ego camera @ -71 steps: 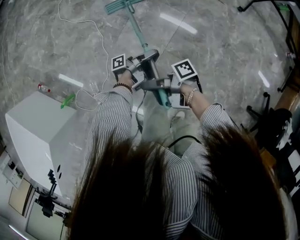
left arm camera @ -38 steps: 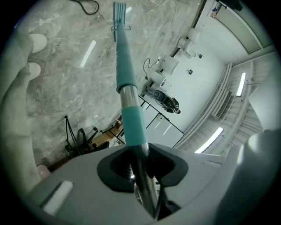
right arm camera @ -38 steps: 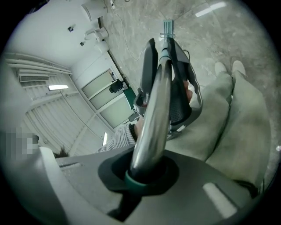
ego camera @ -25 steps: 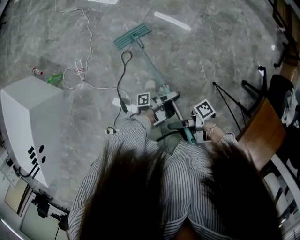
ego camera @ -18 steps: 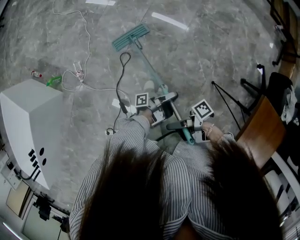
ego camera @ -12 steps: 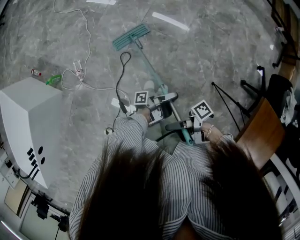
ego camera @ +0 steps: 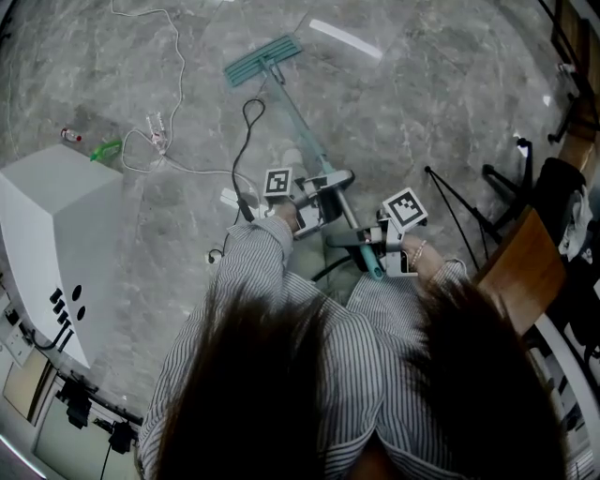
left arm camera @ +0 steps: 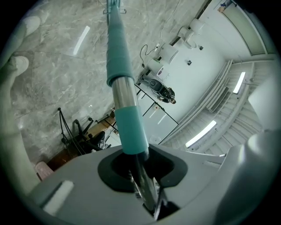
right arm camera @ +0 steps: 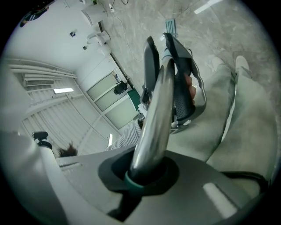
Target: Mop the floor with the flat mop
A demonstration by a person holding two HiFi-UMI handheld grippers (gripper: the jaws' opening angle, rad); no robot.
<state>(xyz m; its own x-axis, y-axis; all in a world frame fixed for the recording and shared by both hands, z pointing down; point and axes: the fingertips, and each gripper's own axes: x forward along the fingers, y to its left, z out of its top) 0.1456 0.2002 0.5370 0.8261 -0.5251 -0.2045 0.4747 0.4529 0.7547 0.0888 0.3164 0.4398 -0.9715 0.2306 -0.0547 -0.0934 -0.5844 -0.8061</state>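
The flat mop's teal head [ego camera: 263, 58] lies on the grey marble floor at the top of the head view. Its teal and silver handle [ego camera: 302, 127] slants down to my hands. My left gripper [ego camera: 330, 194] grips the handle higher up, its jaws closing a little tighter on it. In the left gripper view the handle [left arm camera: 124, 105] runs out from between the jaws toward the mop head [left arm camera: 113, 5]. My right gripper [ego camera: 362, 243] is shut on the handle near its top end. In the right gripper view the silver tube [right arm camera: 154, 118] leads forward to the left gripper [right arm camera: 179, 90].
A white cabinet [ego camera: 52, 234] stands at the left. White cables [ego camera: 178, 103], a black cable [ego camera: 246, 127], a small bottle [ego camera: 67, 136] and a green item [ego camera: 106, 148] lie on the floor. A wooden chair [ego camera: 516, 272] and a black stand [ego camera: 455, 202] are at the right.
Both grippers have moved a little forward with the handle, and the mop head has slid slightly farther away across the floor. Both grips are unchanged.
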